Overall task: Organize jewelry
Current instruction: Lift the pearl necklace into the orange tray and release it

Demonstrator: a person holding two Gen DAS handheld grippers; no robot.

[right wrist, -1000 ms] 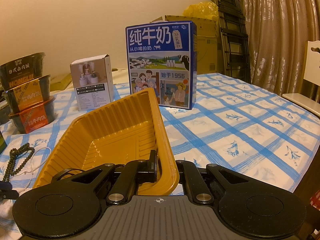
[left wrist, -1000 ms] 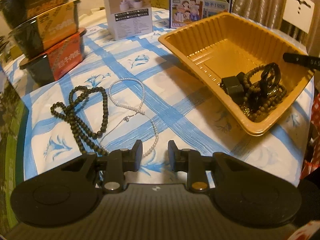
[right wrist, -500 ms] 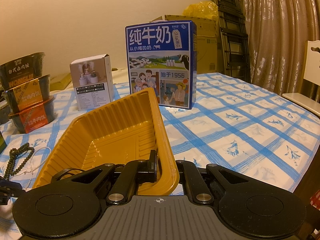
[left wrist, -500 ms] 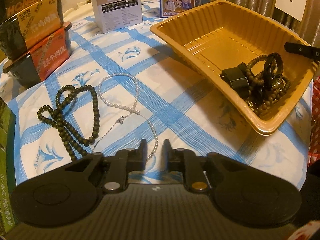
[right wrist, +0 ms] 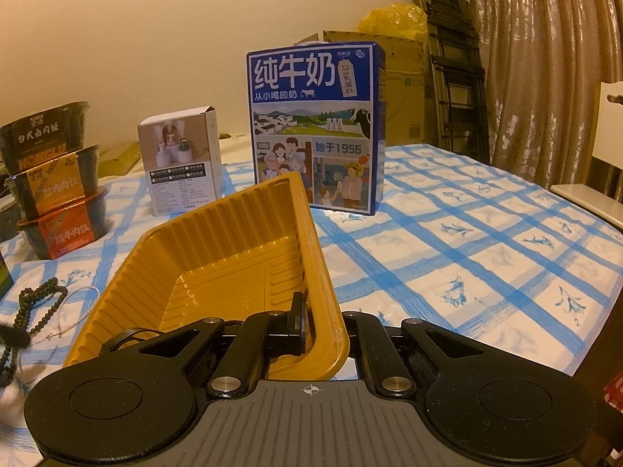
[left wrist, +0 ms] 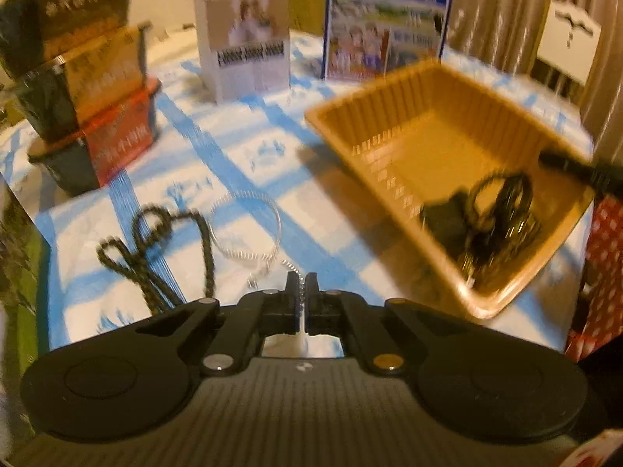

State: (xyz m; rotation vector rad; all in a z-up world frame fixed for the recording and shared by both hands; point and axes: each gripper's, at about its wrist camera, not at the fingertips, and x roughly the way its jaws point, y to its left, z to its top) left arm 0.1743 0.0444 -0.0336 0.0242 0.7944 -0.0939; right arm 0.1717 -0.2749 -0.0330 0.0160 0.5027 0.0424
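A white pearl necklace [left wrist: 249, 229] lies on the blue-checked cloth beside a dark bead necklace [left wrist: 155, 241]. My left gripper [left wrist: 300, 295] is closing its jaws on the near end of the pearl strand; beads show pinched between the pads. This view is blurred. The yellow tray [left wrist: 389, 124] to the right holds several dark bead pieces and a black ring [left wrist: 486, 225] in its near corner. My right gripper [right wrist: 323, 327] is shut on the tray's [right wrist: 218, 257] near right wall, one finger inside and one outside. Both necklaces [right wrist: 46, 307] show at the far left there.
A blue milk carton [right wrist: 315, 124] and a small white box [right wrist: 179, 163] stand behind the tray. Three stacked black food bowls [right wrist: 54, 179] sit at the left. The table's edge runs along the right [right wrist: 584, 350], with a chair [right wrist: 607, 136] beyond it.
The left gripper's jaws went from apart to shut on the pearl strand's end, and the gripper has risen a little. The right gripper and tray have not moved.
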